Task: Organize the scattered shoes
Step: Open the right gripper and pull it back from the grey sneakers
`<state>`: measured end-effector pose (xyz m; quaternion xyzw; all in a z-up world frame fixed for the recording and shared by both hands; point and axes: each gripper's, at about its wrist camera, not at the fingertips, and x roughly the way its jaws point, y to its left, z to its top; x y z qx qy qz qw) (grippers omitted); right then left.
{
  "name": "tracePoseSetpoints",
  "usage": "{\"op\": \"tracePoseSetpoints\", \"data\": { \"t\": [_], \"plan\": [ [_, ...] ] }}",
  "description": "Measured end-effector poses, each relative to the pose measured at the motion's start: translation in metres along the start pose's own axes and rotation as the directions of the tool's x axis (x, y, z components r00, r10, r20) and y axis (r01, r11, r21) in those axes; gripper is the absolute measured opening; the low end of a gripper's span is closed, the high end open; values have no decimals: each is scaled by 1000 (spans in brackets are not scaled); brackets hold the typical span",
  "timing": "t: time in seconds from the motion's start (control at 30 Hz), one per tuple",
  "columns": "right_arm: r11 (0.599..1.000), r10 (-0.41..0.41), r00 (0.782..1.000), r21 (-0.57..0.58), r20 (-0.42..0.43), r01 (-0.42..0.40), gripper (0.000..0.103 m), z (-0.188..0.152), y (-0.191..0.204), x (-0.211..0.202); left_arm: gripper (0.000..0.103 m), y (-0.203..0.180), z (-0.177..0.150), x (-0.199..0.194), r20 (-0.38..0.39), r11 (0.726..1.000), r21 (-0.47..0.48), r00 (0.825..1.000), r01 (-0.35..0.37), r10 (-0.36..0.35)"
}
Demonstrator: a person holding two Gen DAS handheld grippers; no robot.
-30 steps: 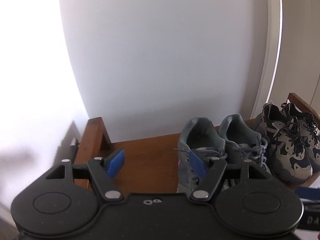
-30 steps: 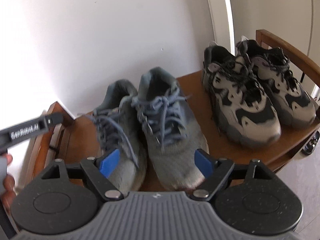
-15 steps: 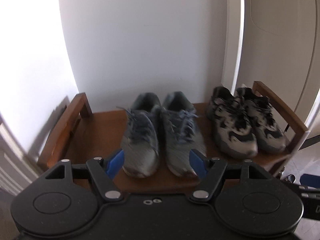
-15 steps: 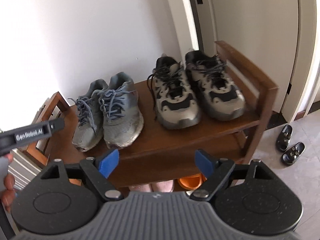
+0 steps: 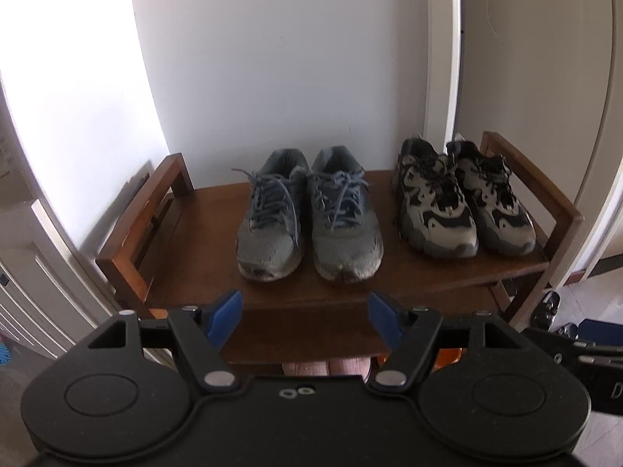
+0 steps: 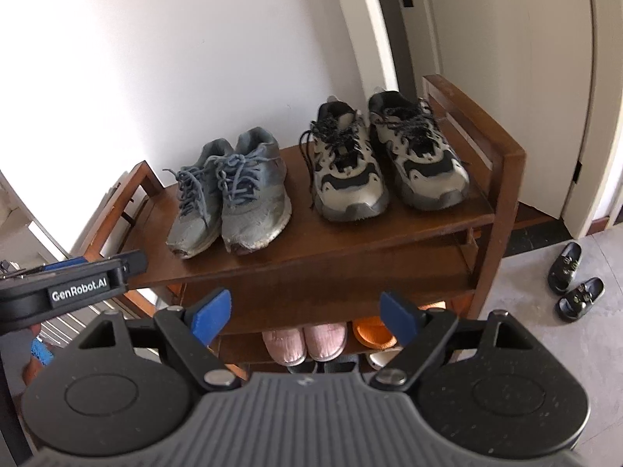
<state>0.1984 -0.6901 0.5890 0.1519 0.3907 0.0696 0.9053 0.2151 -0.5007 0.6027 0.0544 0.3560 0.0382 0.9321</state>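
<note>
Both claws, left (image 5: 304, 313) and right (image 6: 303, 313), are held wide open, empty. Black sandals (image 6: 570, 280) lie loose on the floor; judged light, rigid, best gripped by a strap.

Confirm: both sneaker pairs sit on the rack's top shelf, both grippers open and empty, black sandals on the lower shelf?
Not quite. The right wrist view shows the black sandals on the floor beside the rack, not on a shelf. The rest stands.

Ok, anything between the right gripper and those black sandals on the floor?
Nothing visible. The right gripper is open and empty; the black sandals lie on bare floor beside the shoe rack.
</note>
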Motion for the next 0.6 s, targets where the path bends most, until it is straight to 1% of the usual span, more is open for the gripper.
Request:
{"op": "tracePoseSetpoints", "data": {
  "t": [0.17, 0.27, 0.33, 0.37, 0.43, 0.5, 0.6],
  "plan": [
    [1000, -18, 999, -1, -34, 18, 86, -17, 1, -5, 72, 6, -25, -9, -33, 1000, -8, 999, -6, 6],
    [1000, -14, 998, -15, -58, 13, 86, -30, 8, -10, 72, 13, -40, -20, -31, 1000, -22, 1000, -1, 1],
    [1000, -9, 998, -19, -60, 8, 86, -38, 12, -17, 72, 16, -46, -25, -40, 999, -15, 998, 43, -44],
    [1000, -5, 998, -18, -60, 4, 86, -43, 14, -21, 72, 16, -47, -27, -43, 999, -15, 998, 50, -51],
    [1000, -3, 998, -13, -56, 2, 86, -52, 17, -29, 72, 16, -56, -39, -12, 998, -3, 998, 68, -68],
    [1000, -12, 999, -4, -53, 11, 86, -63, 16, -40, 72, 13, -60, -46, 2, 998, 18, 998, 65, -65],
    [999, -33, 998, 17, -48, 33, 86, -75, 13, -55, 72, 5, -70, -56, 7, 995, 53, 997, 79, -79]
  ]
}}
